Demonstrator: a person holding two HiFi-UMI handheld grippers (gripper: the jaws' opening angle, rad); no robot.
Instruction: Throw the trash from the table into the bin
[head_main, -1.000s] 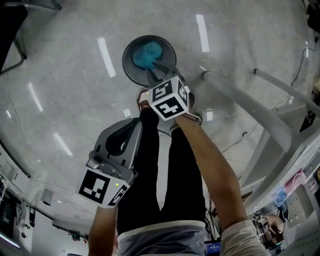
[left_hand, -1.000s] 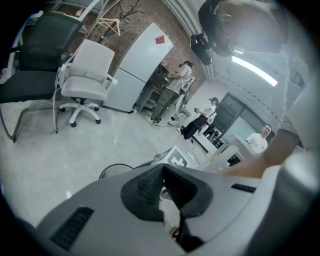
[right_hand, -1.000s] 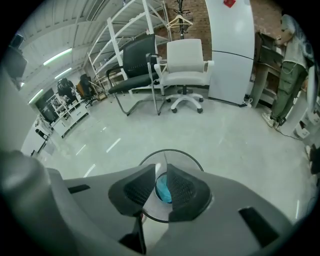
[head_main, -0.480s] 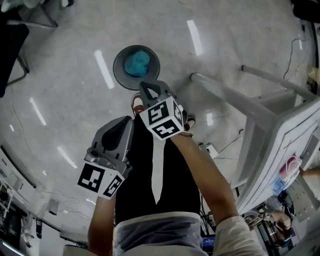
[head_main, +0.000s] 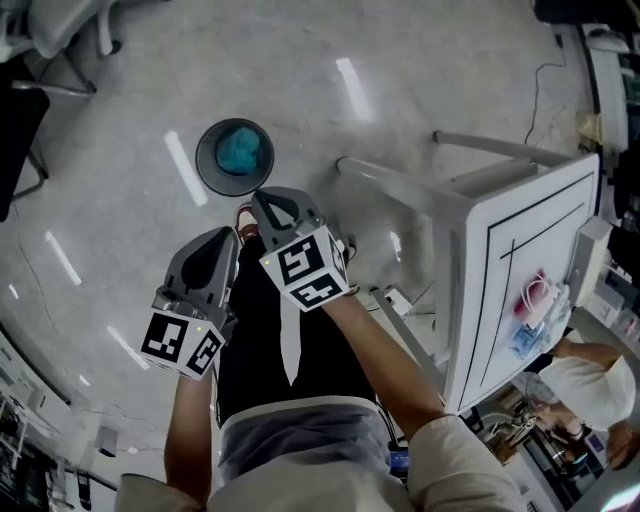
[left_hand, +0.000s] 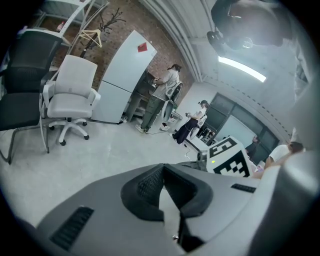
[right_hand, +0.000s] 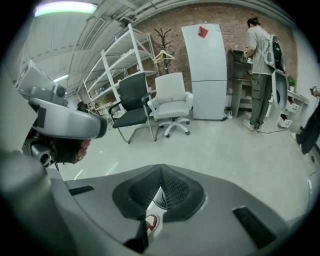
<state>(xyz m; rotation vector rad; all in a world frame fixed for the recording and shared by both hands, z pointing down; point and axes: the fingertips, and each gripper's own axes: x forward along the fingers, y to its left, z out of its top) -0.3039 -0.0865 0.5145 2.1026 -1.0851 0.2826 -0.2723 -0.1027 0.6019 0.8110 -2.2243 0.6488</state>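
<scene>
Hanging above the person's legs, the left gripper (head_main: 222, 238) & right gripper (head_main: 270, 200) each had their fingers pressed together w/ nothing between them, tips aimed down at the grey floor (head_main: 120, 110). Round bin (head_main: 204, 172) stood on that floor just past the right gripper's tips, clear of both grippers, w/ a crumpled blue wad of trash (head_main: 240, 150) lying inside it. White counter (head_main: 520, 230) stood off to the right, well apart from the bin, w/ a few small pink & blue items (head_main: 535, 298) on its top.
</scene>
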